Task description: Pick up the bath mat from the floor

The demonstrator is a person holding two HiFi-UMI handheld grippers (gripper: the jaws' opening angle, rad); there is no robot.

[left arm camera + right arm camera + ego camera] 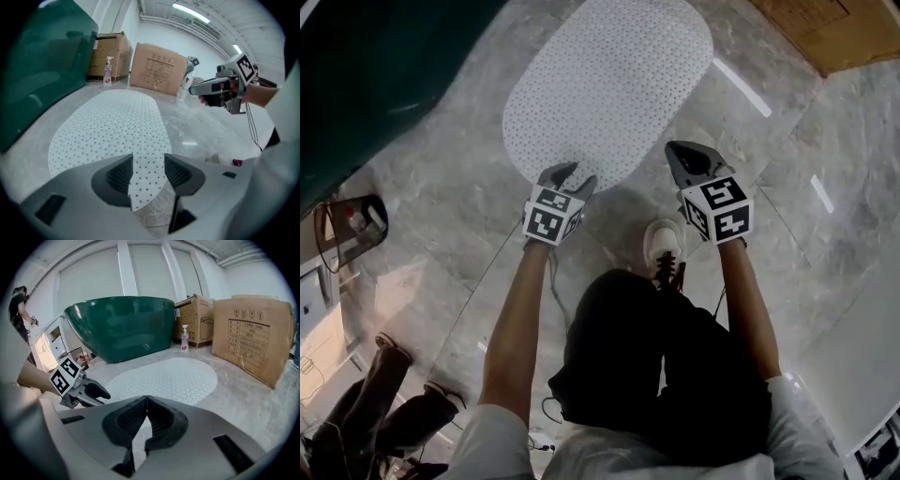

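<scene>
Bath mat [609, 89] edge between parted left tongs [574, 174]; closed right tongs [677, 152] beside.

The head view looks steeply down from above onto the floor [769, 187], covering the bath mat [609, 84], left tool [572, 175] and right tool [694, 155]. Each tool view sits low and close at the mat's near end: the left faces the far cardboard boxes [157, 68], the right the green tub [122, 326]. All three share the mat.
</scene>
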